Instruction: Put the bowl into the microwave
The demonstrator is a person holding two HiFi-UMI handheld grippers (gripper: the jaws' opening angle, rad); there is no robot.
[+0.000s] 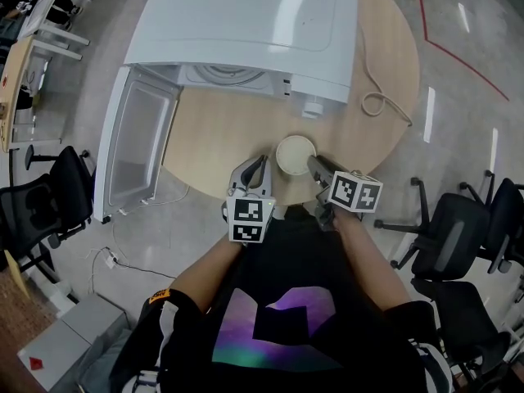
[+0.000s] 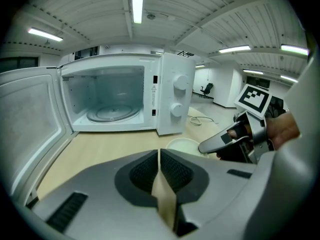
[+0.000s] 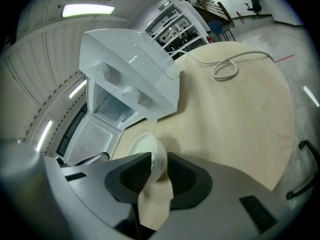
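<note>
Right gripper view: the right gripper is seen clamped on the bowl. The near wall of the white bowl is pinched between the two pads, with one jaw inside the rim and the other outside. Whether the bowl is clear of the table or resting on it cannot be told. Just to the left of this gripper, near the bowl but not touching it, the left gripper is held with its jaws pressed together and nothing between them.

Ahead of both grippers a bare stretch of table is seen. Beyond it the microwave is found with its door swung wide open to the left. The cavity and its glass turntable are thus exposed, and nothing is seen inside. Farther off, ahead and to the right of the right gripper, a coiled cable is laid on the table, well apart from the bowl.

The task is judged to be at an early stage. The door is already open and the bowl is already grasped. The bowl is yet to be carried forward and to the left across the table, passed through the opening, set on the turntable and let go
</note>
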